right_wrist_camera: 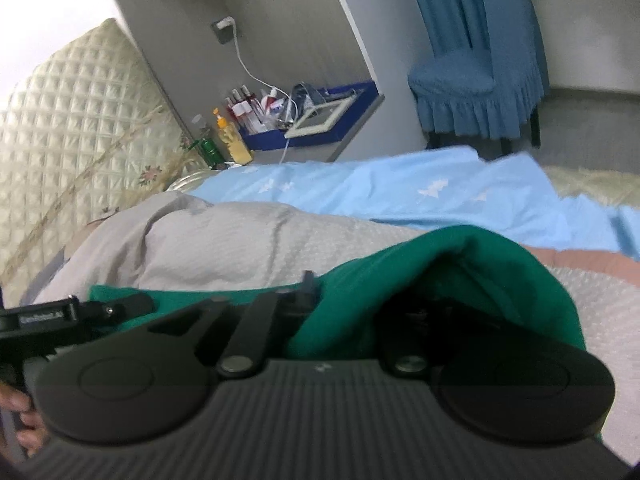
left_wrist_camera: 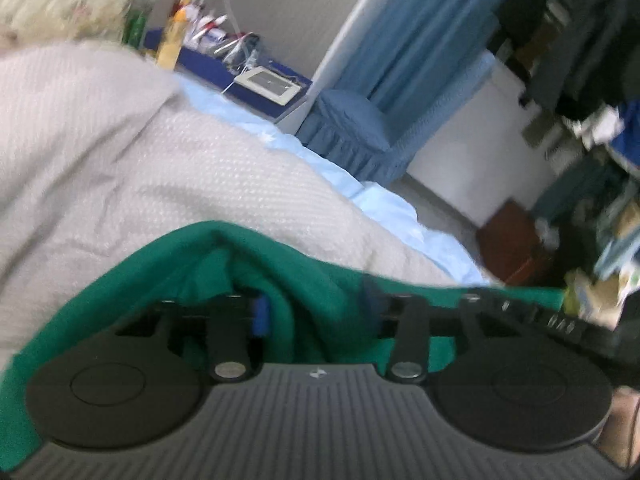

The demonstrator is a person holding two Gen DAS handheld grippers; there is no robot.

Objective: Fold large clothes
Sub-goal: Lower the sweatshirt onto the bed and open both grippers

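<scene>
Green garment (left_wrist_camera: 320, 280) lies bunched right at the cameras, draped over both claws on the bed, on top of a pale grey textured blanket (left_wrist_camera: 180, 168). In the left wrist view the left claw (left_wrist_camera: 320, 312) has its jaws set moderately apart with a ridge of green cloth standing between them; the pads do not appear to press it, so it seems released, not pinched. In the right wrist view the right claw (right_wrist_camera: 352, 304) stands narrower, one finger buried under a hood of fabric, so I cannot tell whether it grips anything. The risk, as I judge it, is that loose cloth snags on a finger when the claws withdraw, dragging the fold askew or pulling the grey blanket up with it. Beyond the blanket runs a light blue sheet (right_wrist_camera: 400, 192). Farther off, a cluttered blue bedside desk (right_wrist_camera: 356, 108) with bottles and a blue-skirted chair (right_wrist_camera: 472, 92) stand clear of the work.
</scene>
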